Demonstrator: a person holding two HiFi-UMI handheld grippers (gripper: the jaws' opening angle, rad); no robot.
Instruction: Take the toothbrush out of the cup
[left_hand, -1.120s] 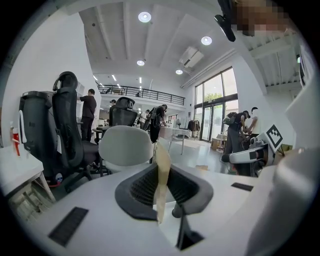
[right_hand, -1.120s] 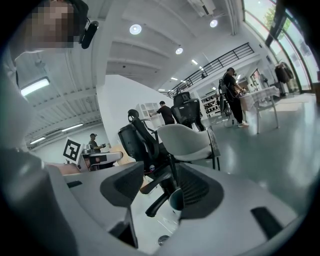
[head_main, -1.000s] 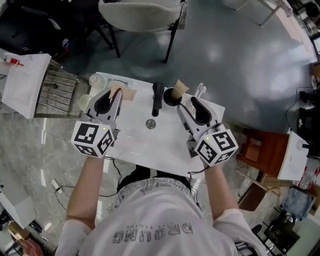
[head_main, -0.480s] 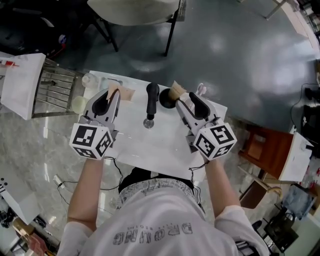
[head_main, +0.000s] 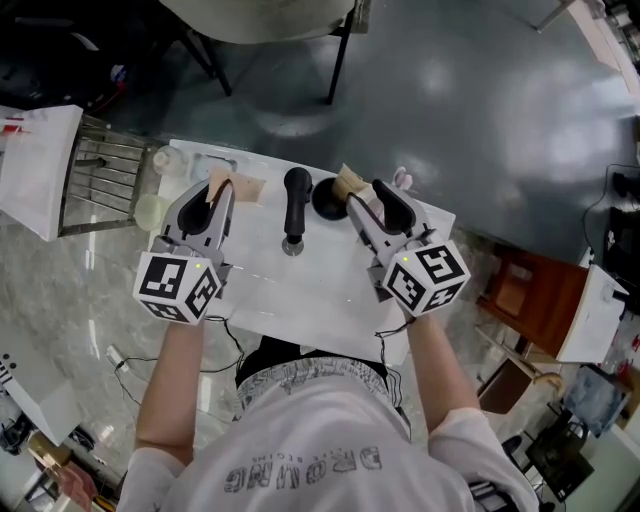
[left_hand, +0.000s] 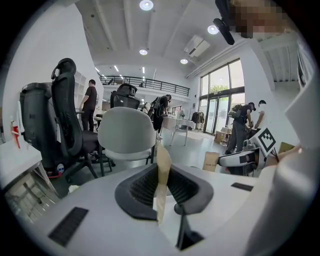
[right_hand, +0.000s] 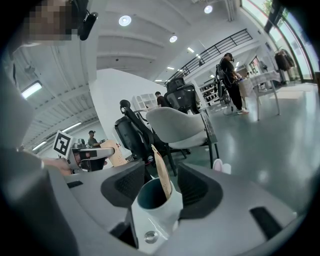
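I see my left gripper over the left part of the white table. Its fingers are pressed together on a thin flat tan piece that stands up between the dark pads. My right gripper is on the other side, and its fingers are squeezed on the cup, one pad on each side of it. The cup is white outside and blue-green inside, and its open top tips toward my camera. The toothbrush is in the cup: a flat tan stick that rests on the right side of the rim and pokes up out of the top. Its brush end is hidden. A black tap stands on the table between the two grippers, just left of the cup. A small white thing lies near the far edge, beside the right gripper.
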